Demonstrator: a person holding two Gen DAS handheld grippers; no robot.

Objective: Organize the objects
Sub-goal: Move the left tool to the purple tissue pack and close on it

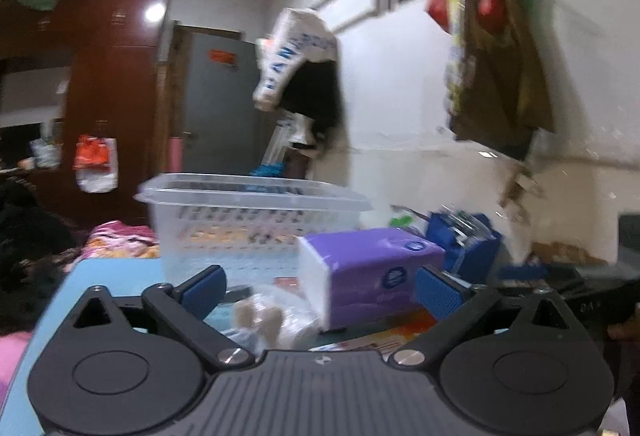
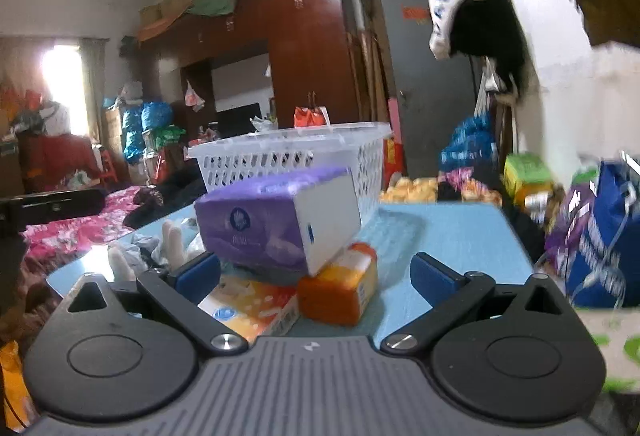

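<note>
A purple tissue pack [image 1: 372, 272] lies tilted on a pile of items on a light blue table [image 2: 452, 236]. It also shows in the right wrist view [image 2: 276, 220], resting on an orange box [image 2: 340, 288] and an orange-white flat pack [image 2: 252, 304]. A clear perforated plastic basket [image 1: 248, 220] stands behind the pile, also seen in the right wrist view [image 2: 292, 156]. My left gripper [image 1: 320, 292] is open, its fingers either side of the purple pack and a clear bag [image 1: 272, 316]. My right gripper [image 2: 316, 272] is open around the pile's near side, holding nothing.
A blue bag [image 2: 600, 232] stands at the table's right, also in the left wrist view [image 1: 464, 240]. A bed with pink bedding [image 2: 72, 224] lies left. A brown wardrobe [image 2: 304, 48], a grey door [image 1: 216, 96] and hanging bags [image 1: 500, 48] line the walls.
</note>
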